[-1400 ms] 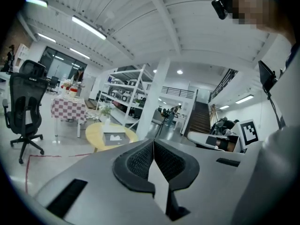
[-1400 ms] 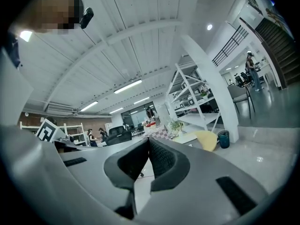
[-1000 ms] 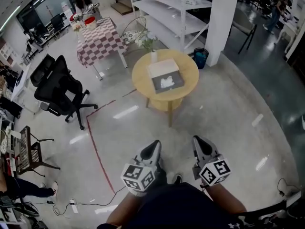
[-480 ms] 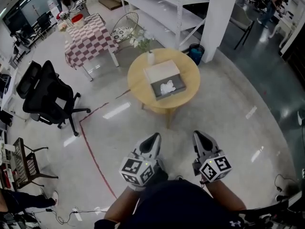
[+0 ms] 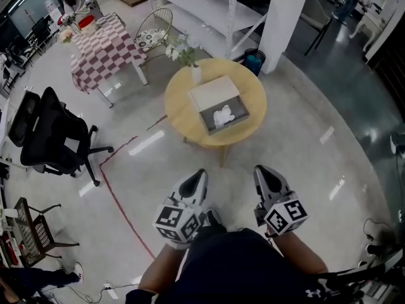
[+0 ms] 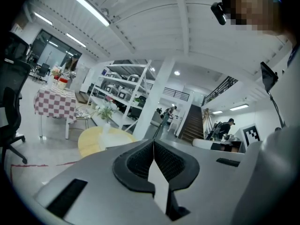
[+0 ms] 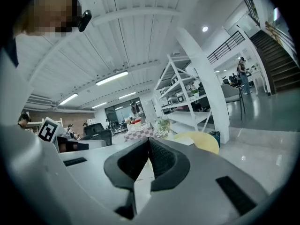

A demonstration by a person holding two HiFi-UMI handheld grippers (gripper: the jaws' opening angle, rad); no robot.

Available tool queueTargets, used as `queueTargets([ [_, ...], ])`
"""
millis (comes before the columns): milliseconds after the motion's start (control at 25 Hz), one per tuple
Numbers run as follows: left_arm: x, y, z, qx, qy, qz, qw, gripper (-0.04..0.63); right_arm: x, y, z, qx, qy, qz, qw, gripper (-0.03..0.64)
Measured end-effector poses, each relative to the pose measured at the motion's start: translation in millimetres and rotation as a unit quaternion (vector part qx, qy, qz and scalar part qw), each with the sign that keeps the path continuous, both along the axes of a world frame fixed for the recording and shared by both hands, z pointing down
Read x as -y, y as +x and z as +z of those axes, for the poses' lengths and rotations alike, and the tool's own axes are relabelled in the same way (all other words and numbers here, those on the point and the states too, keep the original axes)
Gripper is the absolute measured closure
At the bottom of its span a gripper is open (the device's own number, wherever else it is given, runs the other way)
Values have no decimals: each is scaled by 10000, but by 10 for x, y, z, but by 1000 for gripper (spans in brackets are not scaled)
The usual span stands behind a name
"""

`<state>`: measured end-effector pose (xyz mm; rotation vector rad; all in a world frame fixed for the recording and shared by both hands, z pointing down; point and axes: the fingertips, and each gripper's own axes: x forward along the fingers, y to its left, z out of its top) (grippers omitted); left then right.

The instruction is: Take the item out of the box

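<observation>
facing 1 box point(image 5: 211, 121) holding 1 item point(image 5: 223, 115): left gripper point(image 5: 198, 175), right gripper point(image 5: 262, 172), closed.

round table point(image 5: 180, 109) | open box point(image 5: 215, 95) on table, white item point(image 5: 223, 115) inside | left gripper point(image 5: 199, 173), right gripper point(image 5: 260, 170) well short of table

The left gripper point(image 5: 196, 177) and the right gripper point(image 5: 264, 172) were held low, just ahead of the person's torso point(image 5: 234, 271). They sat side by side, a little apart, and both pointed forward. In the left gripper view the fingers point(image 6: 137, 164) met at their tips with nothing between them. The right gripper's fingers point(image 7: 164, 162) touched at the tips too, empty. The left marker cube point(image 5: 172, 221) and the right marker cube point(image 5: 285, 215) sat at the rear ends. The left forearm point(image 5: 155, 278) and the right forearm point(image 5: 300, 261) ran back to the body, and the hands seemed hidden under the cubes.
</observation>
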<state>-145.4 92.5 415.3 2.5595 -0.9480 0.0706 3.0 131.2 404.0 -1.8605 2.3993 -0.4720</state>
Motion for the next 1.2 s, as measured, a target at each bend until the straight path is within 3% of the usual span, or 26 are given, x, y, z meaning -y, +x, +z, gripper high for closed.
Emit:
queueTargets([
  [480,338,-327,122,-33,-166,6,9999,577,331,-330,67,1,-106,-8,9999,604],
  [880,579,-117,128,-96,-209,177,9996,577,554,-187,97,4,-155,113,9998,604],
  [1200,1002,-3,86,5,-137,-3,9999,577,1039,-28,46,73,-29,-36,10000,604],
])
